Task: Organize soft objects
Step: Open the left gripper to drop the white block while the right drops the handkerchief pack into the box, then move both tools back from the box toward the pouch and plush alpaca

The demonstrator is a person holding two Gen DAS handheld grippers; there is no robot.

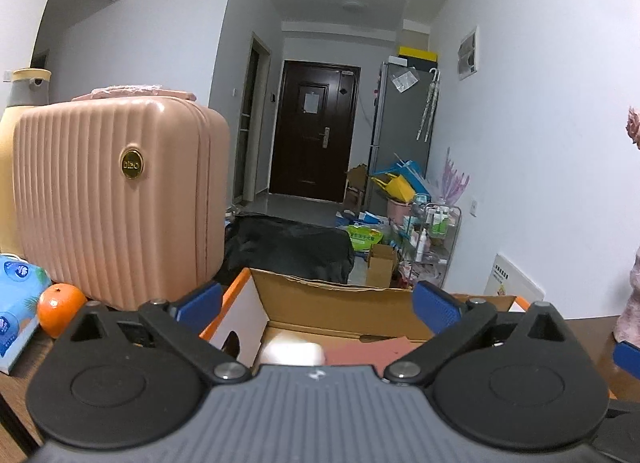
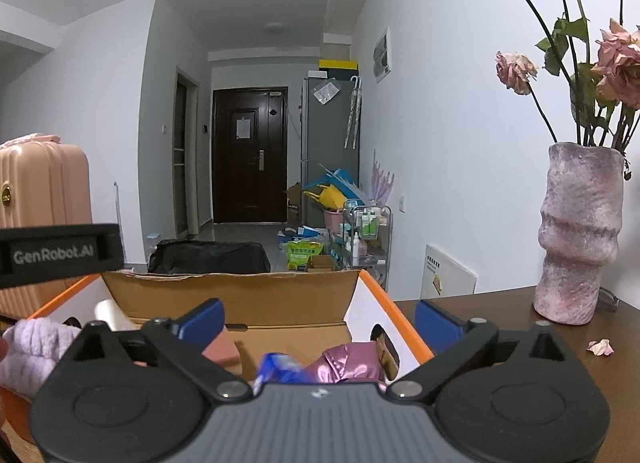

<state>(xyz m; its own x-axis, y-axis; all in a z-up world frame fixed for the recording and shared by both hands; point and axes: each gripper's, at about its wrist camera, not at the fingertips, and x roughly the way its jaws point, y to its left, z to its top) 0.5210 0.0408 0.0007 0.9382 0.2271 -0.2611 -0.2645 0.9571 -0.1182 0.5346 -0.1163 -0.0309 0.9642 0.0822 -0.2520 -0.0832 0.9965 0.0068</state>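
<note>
Both grippers, left (image 1: 316, 303) and right (image 2: 318, 319), spread wide, nothing gripped, above cardboard box (image 2: 240, 295) on desk (image 2: 500, 327); pink garment (image 2: 348, 363), lilac towel (image 2: 32, 347) inside box.

Even, cool indoor light is filling both fisheye views — the white walls (image 2: 460, 151) are reading bluish-grey. Straight lines are bowing toward the edges, dark vignetting is clipping the corners, and the dark door (image 1: 314, 131) is losing detail — shadows are staying soft.
</note>
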